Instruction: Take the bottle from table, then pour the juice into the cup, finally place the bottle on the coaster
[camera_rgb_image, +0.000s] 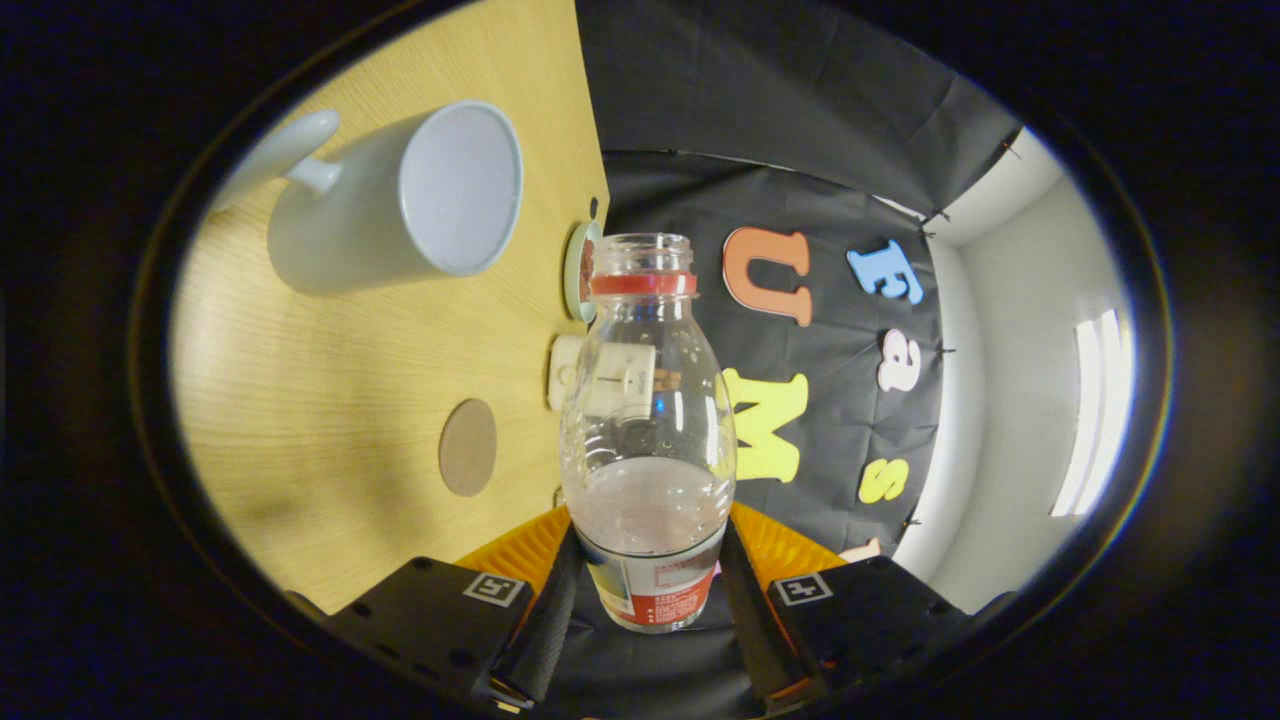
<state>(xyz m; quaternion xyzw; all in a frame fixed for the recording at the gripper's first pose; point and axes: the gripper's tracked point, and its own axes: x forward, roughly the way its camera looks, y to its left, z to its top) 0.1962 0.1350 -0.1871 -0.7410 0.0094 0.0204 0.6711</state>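
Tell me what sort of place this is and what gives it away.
Likely a staged recording booth, not a home kitchen: black cloth wall pinned up behind a wooden table, which holds a few props, a cup and coaster. The gripper is shut on the bottle.

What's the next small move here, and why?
Probably tip further and carry the neck over the cup's mouth. The gripper is shut on the bottle, uncapped and with juice in its lower part; the neck sits beside the cup, not over it. The coaster waits for later.
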